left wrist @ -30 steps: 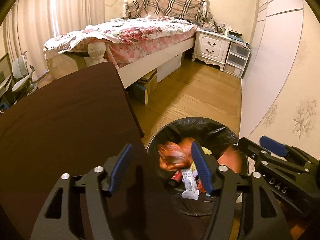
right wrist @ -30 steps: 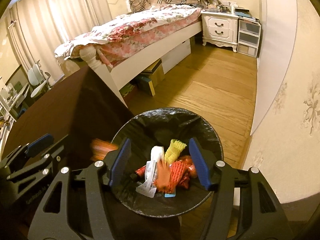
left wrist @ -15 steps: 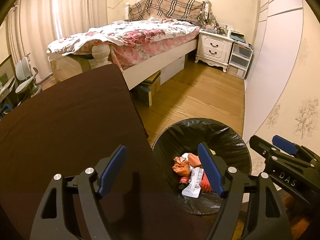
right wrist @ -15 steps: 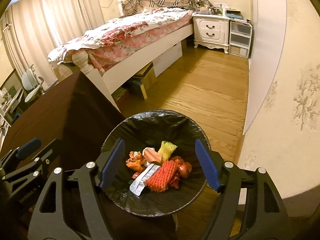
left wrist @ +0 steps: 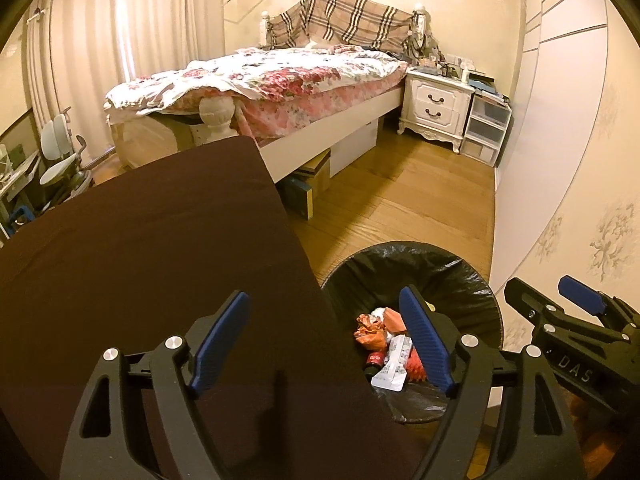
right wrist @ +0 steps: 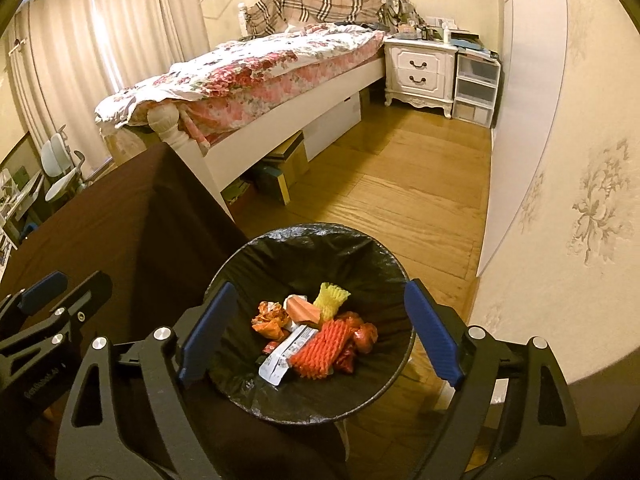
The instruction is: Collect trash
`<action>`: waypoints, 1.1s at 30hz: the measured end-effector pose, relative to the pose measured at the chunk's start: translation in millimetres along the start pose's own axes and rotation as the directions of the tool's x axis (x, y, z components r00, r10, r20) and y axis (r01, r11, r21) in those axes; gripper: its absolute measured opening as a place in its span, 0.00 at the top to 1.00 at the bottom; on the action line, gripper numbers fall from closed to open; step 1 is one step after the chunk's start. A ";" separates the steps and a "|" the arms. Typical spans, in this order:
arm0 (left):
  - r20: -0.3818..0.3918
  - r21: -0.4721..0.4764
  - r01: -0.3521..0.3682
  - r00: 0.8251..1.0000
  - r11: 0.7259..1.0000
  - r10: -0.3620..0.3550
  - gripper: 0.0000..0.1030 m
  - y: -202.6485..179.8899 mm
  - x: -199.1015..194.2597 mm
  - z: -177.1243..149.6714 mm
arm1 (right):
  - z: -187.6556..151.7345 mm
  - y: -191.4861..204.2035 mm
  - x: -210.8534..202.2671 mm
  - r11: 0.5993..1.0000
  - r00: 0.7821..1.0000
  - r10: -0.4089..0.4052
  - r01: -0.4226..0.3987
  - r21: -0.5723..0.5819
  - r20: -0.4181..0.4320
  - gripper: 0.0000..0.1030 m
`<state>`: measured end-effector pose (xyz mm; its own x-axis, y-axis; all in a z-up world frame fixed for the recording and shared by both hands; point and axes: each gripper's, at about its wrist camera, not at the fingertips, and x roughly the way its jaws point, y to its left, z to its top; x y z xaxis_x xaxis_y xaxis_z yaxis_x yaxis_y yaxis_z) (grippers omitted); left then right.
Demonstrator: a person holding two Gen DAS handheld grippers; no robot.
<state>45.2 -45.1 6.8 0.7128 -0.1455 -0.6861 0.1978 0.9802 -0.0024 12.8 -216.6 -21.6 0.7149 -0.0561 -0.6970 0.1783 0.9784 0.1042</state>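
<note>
Both grippers sit a little higher and farther back than a moment ago, and the trash that was blurry while falling now lies still in the bin.

From the left wrist, the left gripper [left wrist: 324,344] is spread wide with nothing between its blue pads [left wrist: 219,343]. The trash bin [left wrist: 452,276] is ahead and to the right of it, down on the floor, just beside the edge of the brown table [left wrist: 144,264]. The right pad and the table edge cover part of the trash pile [left wrist: 386,344], so I only see some red bits and a white wrapper. The right gripper [left wrist: 576,312] pokes in from the right edge, cut off by the picture. No trash shows on the table, but its near part is hidden behind the gripper.

From the right wrist, the right gripper [right wrist: 316,336] is also spread wide and holds nothing. The bin [right wrist: 304,240] is straight ahead and below it, right between its pads, so this hand is the nearer one. I see the pile [right wrist: 316,332] well here: an orange crumpled wrapper [right wrist: 270,320], a yellow foam net [right wrist: 330,300], a red foam net [right wrist: 320,348] and a white wrapper [right wrist: 286,354] lying long from near left to far right. The left gripper [right wrist: 44,312] peeks in at the left, over the table. The bottom of the bin is hidden under the pile.

I think the collecting looks mostly done.
</note>
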 end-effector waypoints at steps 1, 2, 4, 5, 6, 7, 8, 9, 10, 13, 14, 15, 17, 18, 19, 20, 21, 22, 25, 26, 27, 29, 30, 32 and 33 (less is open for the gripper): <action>0.003 0.000 -0.001 1.000 1.000 0.001 0.24 -0.1 -2.0 -0.2 | -0.9 0.7 -1.0 1.000 1.000 0.000 0.000 -0.001 0.000 0.18; 0.005 -0.001 -0.001 1.000 1.000 0.001 0.24 0.9 -3.4 -0.8 | -1.4 2.4 -1.6 1.000 1.000 0.001 -0.001 -0.003 0.000 0.18; 0.009 -0.002 -0.001 1.000 1.000 0.001 0.24 2.6 -6.7 -2.1 | -2.6 4.5 -4.3 1.000 1.000 0.000 0.000 -0.007 0.001 0.18; 0.011 -0.003 -0.001 1.000 1.000 0.001 0.23 3.5 -8.1 -2.7 | -2.3 5.4 -5.9 1.000 1.000 0.000 0.000 -0.009 0.003 0.17; 0.014 -0.005 -0.006 1.000 1.000 0.006 0.23 5.0 -10.6 -3.6 | -2.3 6.6 -7.5 1.000 1.000 0.000 0.000 -0.011 0.004 0.17; 0.016 -0.007 -0.009 1.000 1.000 0.009 0.22 6.3 -12.1 -3.2 | -2.4 8.3 -9.3 1.000 1.000 -0.001 0.001 -0.013 0.006 0.17; 0.020 -0.010 -0.014 1.000 1.000 0.014 0.22 8.3 -14.2 -3.9 | -2.6 9.3 -11.2 1.000 1.000 -0.001 0.001 -0.016 0.009 0.16; 0.021 -0.012 -0.015 1.000 1.000 0.015 0.22 9.3 -15.6 -4.0 | -2.2 10.9 -13.4 1.000 1.000 -0.002 0.002 -0.018 0.012 0.16; 0.023 -0.016 -0.016 1.000 1.000 0.016 0.22 11.0 -17.6 -4.2 | -2.4 12.2 -15.7 1.000 1.000 -0.001 0.002 -0.021 0.015 0.15; 0.032 -0.028 -0.020 0.999 0.999 0.021 0.21 14.9 -24.0 -5.4 | -2.8 15.8 -22.0 1.000 1.000 0.003 -0.002 -0.028 0.025 0.13; 0.035 -0.031 -0.023 0.999 0.999 0.024 0.21 16.4 -25.7 -6.1 | -3.3 17.3 -24.4 0.999 1.000 0.004 -0.003 -0.032 0.028 0.13; 0.038 -0.033 -0.027 0.999 0.999 0.028 0.20 17.8 -27.8 -6.7 | -4.1 18.7 -27.0 0.999 1.000 0.005 -0.004 -0.035 0.030 0.13; 0.041 -0.041 -0.029 0.999 0.999 0.031 0.20 21.0 -31.3 -7.8 | -5.3 21.8 -31.8 0.999 0.999 0.010 -0.009 -0.041 0.035 0.13; 0.044 -0.047 -0.032 0.998 0.998 0.034 0.20 22.7 -34.1 -8.6 | -6.2 23.1 -34.0 0.999 0.999 0.012 -0.011 -0.045 0.037 0.13; 0.046 -0.050 -0.034 0.998 0.998 0.036 0.20 24.2 -35.7 -9.5 | -6.9 24.7 -36.6 0.999 0.999 0.015 -0.013 -0.048 0.040 0.13; 0.047 -0.053 -0.034 0.998 0.998 0.037 0.20 25.1 -37.3 -10.3 | -7.6 26.2 -39.1 0.999 0.999 0.018 -0.016 -0.050 0.043 0.13; 0.050 -0.056 -0.034 0.998 0.998 0.037 0.20 26.5 -40.2 -11.5 | -8.5 27.6 -41.4 0.998 0.999 0.022 -0.019 -0.052 0.046 0.13; 0.053 -0.056 -0.035 0.998 0.998 0.038 0.20 27.7 -42.4 -12.3 | -8.8 28.6 -43.5 0.998 0.999 0.024 -0.022 -0.054 0.048 0.13; 0.060 -0.058 -0.042 0.997 0.997 0.046 0.20 30.0 -49.6 -15.4 | -10.6 30.9 -50.8 0.998 0.998 0.033 -0.030 -0.057 0.056 0.13; 0.062 -0.060 -0.043 0.997 0.997 0.047 0.20 30.9 -52.2 -16.6 | -11.3 31.6 -52.9 0.998 0.998 0.035 -0.031 -0.057 0.059 0.13; 0.065 -0.062 -0.044 0.997 0.997 0.048 0.20 31.6 -54.8 -17.5 | -12.5 32.3 -55.0 0.998 0.997 0.037 -0.034 -0.057 0.060 0.13; 0.072 -0.064 -0.046 0.996 0.997 0.051 0.20 33.2 -59.3 -19.0 | -14.7 33.9 -59.0 0.998 0.997 0.040 -0.036 -0.060 0.063 0.13; 0.078 -0.065 -0.048 0.996 0.997 0.053 0.20 33.8 -62.3 -19.7 | -15.9 34.9 -60.6 0.997 0.997 0.041 -0.037 -0.062 0.064 0.13; 0.086 -0.066 -0.052 0.995 0.996 0.057 0.20 35.0 -67.0 -20.9 | -18.0 36.6 -63.7 0.997 0.997 0.044 -0.039 -0.068 0.066 0.13; 0.091 -0.066 -0.053 0.994 0.996 0.059 0.20 35.3 -70.1 -21.7 | -18.4 36.8 -64.8 0.997 0.997 0.045 -0.040 -0.069 0.068 0.13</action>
<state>-12.4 2.7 39.0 0.7816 -0.0993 -0.6158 0.1151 0.9933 -0.0141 -39.5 -173.3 14.4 0.7662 -0.0255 -0.6421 0.1024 0.9913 0.0828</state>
